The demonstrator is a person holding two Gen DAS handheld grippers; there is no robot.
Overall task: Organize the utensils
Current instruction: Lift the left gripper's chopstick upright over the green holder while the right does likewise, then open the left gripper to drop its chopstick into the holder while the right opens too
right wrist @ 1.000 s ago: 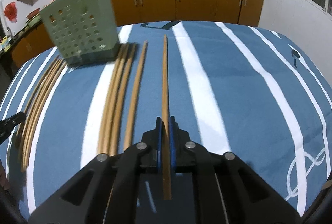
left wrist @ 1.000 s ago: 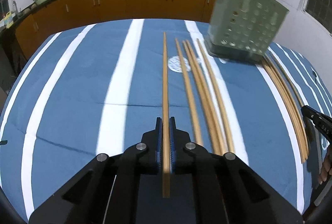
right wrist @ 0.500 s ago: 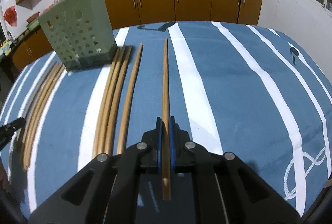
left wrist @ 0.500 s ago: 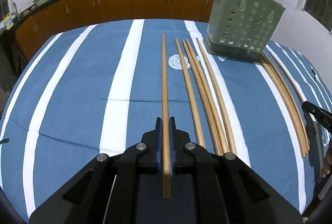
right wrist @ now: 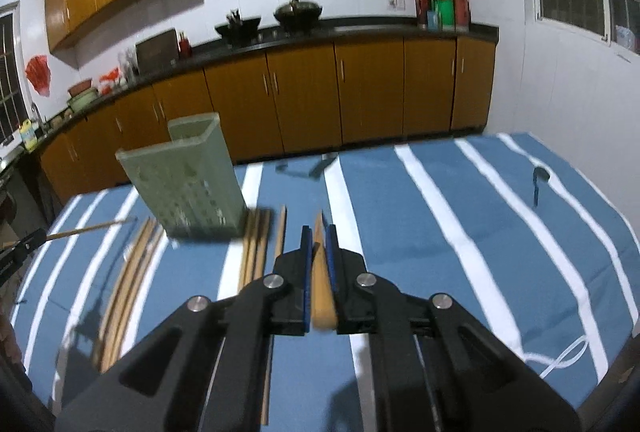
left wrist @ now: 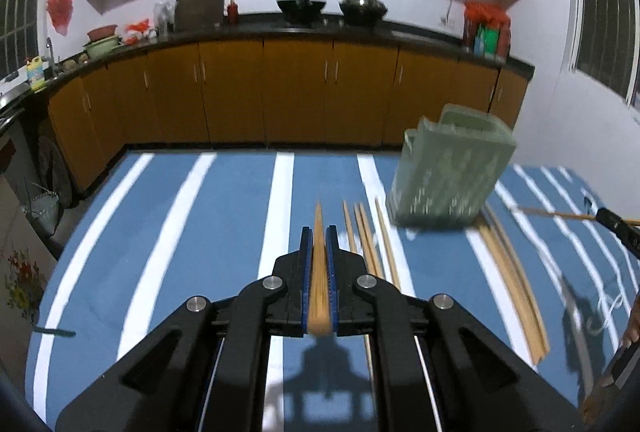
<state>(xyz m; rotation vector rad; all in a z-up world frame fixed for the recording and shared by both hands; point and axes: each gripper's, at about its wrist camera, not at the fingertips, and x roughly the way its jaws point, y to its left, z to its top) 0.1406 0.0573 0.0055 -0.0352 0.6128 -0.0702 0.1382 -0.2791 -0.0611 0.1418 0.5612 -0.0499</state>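
Left gripper (left wrist: 319,232): jaws closed tight on one wooden chopstick (left wrist: 319,272), gripped between the blue pads, lying along the line of the fingers, tip projecting just past them, lifted clear of the cloth. Right gripper (right wrist: 319,232): jaws likewise clamped on a second chopstick (right wrist: 321,284), held lengthwise and slightly askew between the pads, also off the table. Green perforated utensil holder (left wrist: 448,180): upright on the table, blurred, ahead and to the right in the left wrist view, ahead and to the left in the right wrist view. Loose chopsticks, centre group (left wrist: 366,240): four, lying roughly parallel on the cloth between the two grippers, just beside the holder's base. Loose chopsticks, outer bundle (left wrist: 512,272): several, close together in a slight curve on the far side of the holder; exact count not readable. Blue tablecloth with white stripes (left wrist: 224,232): covering the whole table. Background: orange-brown lower cabinets (left wrist: 296,92) under a dark counter, two dark woks (left wrist: 332,6) on the counter, matching upper cabinets. Right gripper's tip with its chopstick also visible at the right edge of the left wrist view.
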